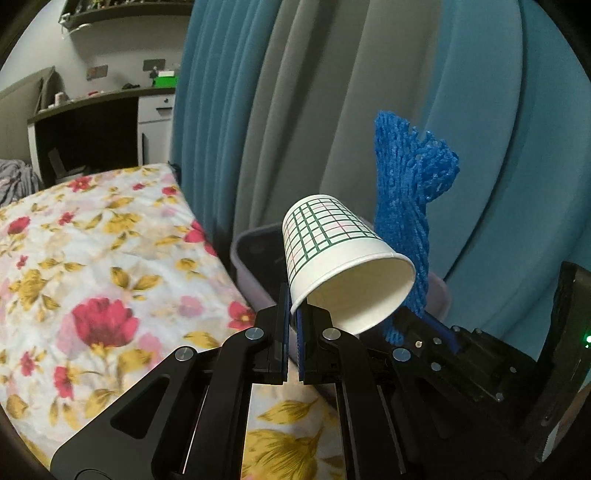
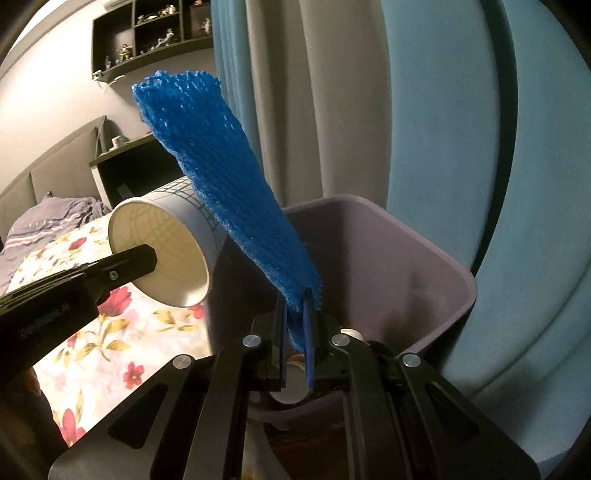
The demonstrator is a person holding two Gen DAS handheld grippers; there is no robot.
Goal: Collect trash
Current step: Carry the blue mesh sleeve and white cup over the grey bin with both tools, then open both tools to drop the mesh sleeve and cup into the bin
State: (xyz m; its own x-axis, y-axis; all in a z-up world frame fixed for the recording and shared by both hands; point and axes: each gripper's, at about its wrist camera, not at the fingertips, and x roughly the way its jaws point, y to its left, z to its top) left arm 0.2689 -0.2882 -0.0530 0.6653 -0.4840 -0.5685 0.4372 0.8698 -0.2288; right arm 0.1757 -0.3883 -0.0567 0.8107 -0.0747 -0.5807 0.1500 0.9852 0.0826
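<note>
Above the purple bin [image 2: 436,258], at twelve o'clock from the bed [image 1: 92,258]: left tool [image 1: 292,314] pinching paper cup [image 1: 332,258] by its rim, right tool [image 2: 295,314] pinching blue foam net [image 2: 236,192]. Both likely light and crushable; best gripped gently at rim and net end.

Teal curtains [image 1: 229,110]; floral bed [image 1: 92,258]; wall shelves [image 2: 147,33].

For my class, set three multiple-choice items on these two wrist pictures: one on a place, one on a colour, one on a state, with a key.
1. Where is the purple bin?
A. on a shelf
B. beside the floral bed
C. on the pillow

2. What colour is the foam net?
A. blue
B. red
C. white

3. How does the left tool hold the paper cup?
A. by its base
B. not at all
C. pinching its rim

Key:
1 B, the bin stands at the bed's edge.
2 A, plainly blue.
3 C, one finger goes inside the mouth.
</note>
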